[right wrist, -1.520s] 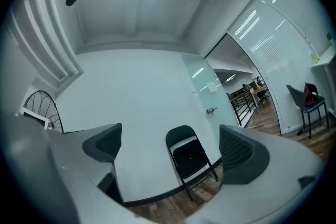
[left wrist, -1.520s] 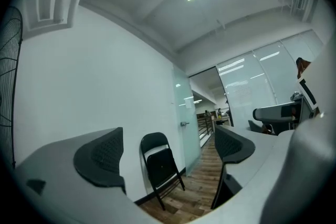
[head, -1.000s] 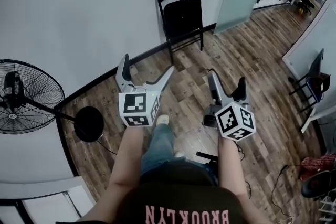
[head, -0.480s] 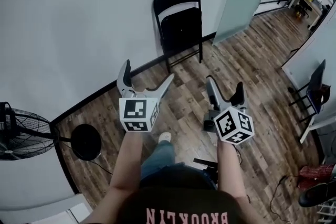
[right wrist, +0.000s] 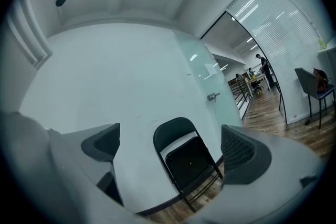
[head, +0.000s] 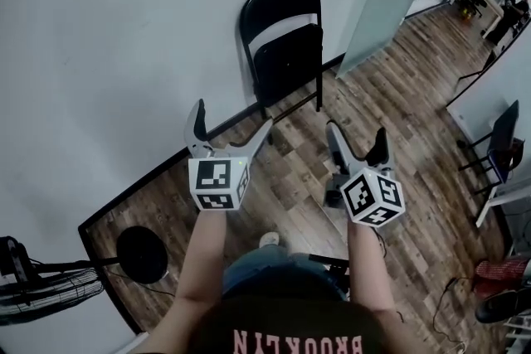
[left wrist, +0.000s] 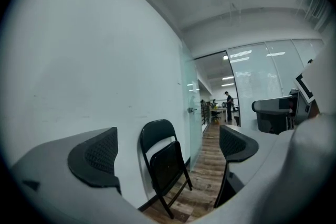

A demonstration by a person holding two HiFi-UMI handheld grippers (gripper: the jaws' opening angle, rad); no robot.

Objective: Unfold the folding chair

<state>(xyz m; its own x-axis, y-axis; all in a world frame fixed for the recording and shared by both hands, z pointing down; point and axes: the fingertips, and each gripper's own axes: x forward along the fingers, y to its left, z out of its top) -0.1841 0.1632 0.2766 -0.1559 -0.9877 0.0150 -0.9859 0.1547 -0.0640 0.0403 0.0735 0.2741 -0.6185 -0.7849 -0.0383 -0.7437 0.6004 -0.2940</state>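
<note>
While both pairs of jaws stand spread wide and empty, the left gripper (head: 232, 118) and right gripper (head: 357, 133) are held out side by side, well short of the folding chair (head: 286, 54). The chair stands folded, its seat tipped up against the backrest, and leans on the white wall (head: 124, 29) behind it. Closing that gap looks to be the step in hand. Done well, 1 gripper would likely pinch the top of the backrest to steady the frame. The other would take the seat's front edge and press it down, minding legs that could skid on the wood floor (head: 290, 170). Each gripper view frames the chair between its 2 pads and shows a glass door (right wrist: 202, 71) just right of the chair. Only the head view shows the fan (head: 50, 294) well to the chair's left.
</note>
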